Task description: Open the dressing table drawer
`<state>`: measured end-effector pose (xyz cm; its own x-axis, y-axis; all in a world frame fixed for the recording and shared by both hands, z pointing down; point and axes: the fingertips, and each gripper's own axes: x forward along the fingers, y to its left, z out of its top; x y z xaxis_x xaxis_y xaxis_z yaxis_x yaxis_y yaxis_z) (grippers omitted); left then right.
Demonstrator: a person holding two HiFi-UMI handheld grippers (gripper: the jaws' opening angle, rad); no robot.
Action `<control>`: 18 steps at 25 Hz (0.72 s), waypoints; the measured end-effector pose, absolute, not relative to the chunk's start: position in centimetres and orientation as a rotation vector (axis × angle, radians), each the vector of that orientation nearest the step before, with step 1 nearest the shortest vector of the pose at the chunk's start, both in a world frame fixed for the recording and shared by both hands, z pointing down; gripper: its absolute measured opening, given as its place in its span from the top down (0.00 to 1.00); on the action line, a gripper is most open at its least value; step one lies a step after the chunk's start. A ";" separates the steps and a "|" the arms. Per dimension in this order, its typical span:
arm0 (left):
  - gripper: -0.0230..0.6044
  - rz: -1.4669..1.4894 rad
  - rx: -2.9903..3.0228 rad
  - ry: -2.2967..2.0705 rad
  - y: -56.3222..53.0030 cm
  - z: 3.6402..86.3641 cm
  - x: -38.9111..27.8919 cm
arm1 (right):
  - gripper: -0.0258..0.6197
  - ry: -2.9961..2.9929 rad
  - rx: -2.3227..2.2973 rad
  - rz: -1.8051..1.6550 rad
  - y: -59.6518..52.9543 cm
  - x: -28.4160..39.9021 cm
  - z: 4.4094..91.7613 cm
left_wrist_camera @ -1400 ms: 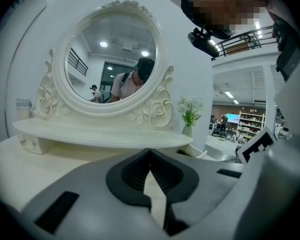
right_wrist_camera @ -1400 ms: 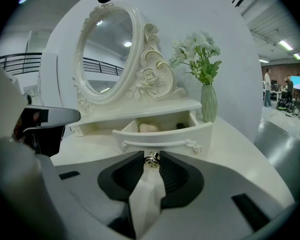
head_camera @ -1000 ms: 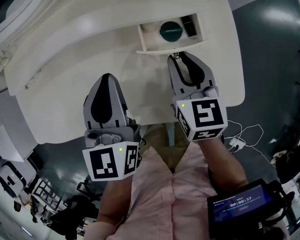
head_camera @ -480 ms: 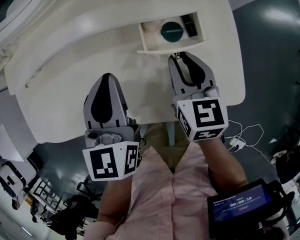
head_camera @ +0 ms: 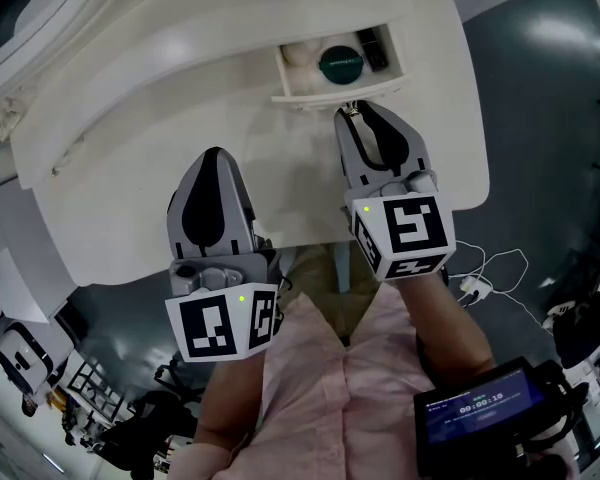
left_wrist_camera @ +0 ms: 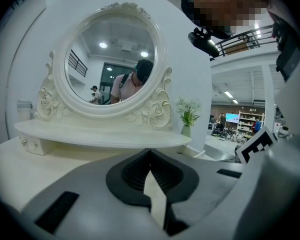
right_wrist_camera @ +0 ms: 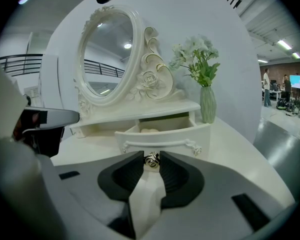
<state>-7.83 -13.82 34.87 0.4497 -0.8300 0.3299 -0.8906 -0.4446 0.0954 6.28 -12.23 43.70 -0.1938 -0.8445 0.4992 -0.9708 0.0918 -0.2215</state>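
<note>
On the round dark-green lid [head_camera: 341, 62] in the open drawer [head_camera: 332, 92] there is pale print, too small to read; your right gripper [head_camera: 356, 114] pinches the drawer's one gold knob [right_wrist_camera: 151, 160], jaws narrowly apart around it; your left gripper [head_camera: 213, 154] is over the dressing table [head_camera: 180, 88], jaws pressed together, empty; the drawer, pulled out at the table's right, holds three things: that lid, a black item [head_camera: 373, 50], a cream one [head_camera: 298, 56].
</note>
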 end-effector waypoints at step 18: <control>0.93 0.306 2.487 -1.475 -14.1 33.6 -7.0 | 0.79 -2.120 1.799 0.783 -11.5 6.7 43.4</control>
<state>-6.98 -14.11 33.57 0.4704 -0.8317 0.2949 -0.8804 -0.4650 0.0930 6.74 -11.53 43.40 -0.2047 -0.8317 0.5161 -0.9675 0.0918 -0.2357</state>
